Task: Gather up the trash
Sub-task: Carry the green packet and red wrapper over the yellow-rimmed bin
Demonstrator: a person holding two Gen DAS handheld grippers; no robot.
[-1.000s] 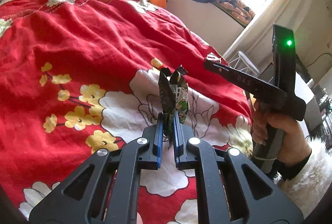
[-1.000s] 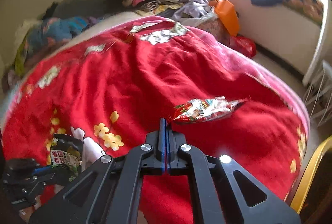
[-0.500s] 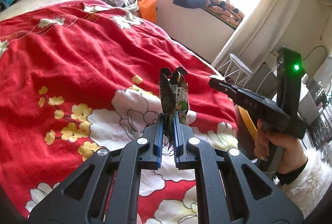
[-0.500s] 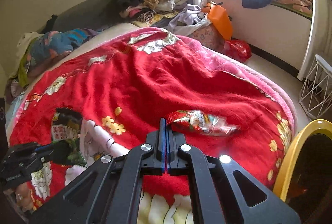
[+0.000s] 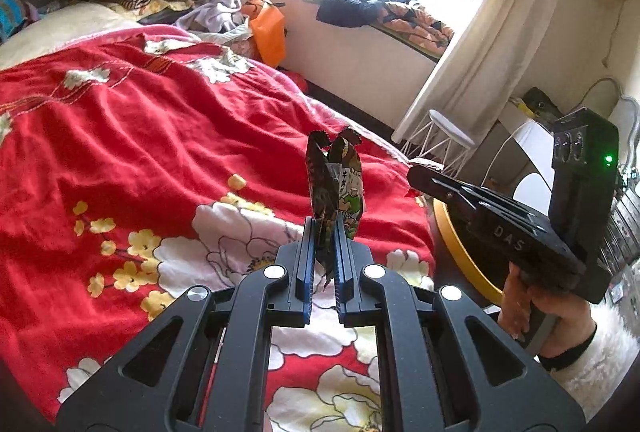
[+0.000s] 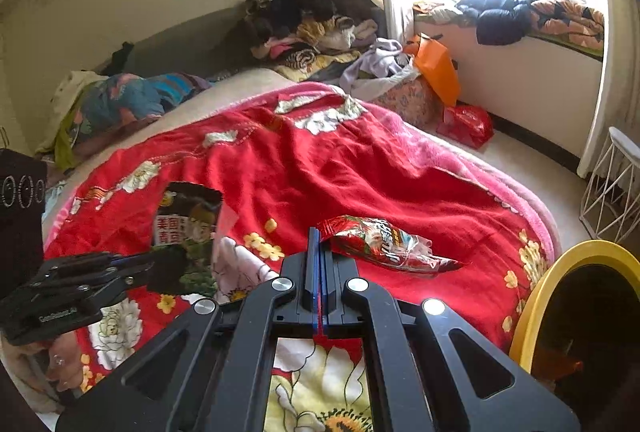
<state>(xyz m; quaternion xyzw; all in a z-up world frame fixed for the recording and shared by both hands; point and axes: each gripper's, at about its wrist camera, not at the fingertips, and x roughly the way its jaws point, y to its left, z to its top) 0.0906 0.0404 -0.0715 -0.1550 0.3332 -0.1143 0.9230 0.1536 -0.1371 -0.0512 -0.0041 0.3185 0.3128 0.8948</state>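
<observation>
Currently, my left hand-held gripper is clenched on a dark snack wrapper, held upright above the bed. My right hand-held gripper pinches a red wrapper by its end, beside the yellow bin. By my reading, both pieces are collected; dropping them into the bin remains.
</observation>
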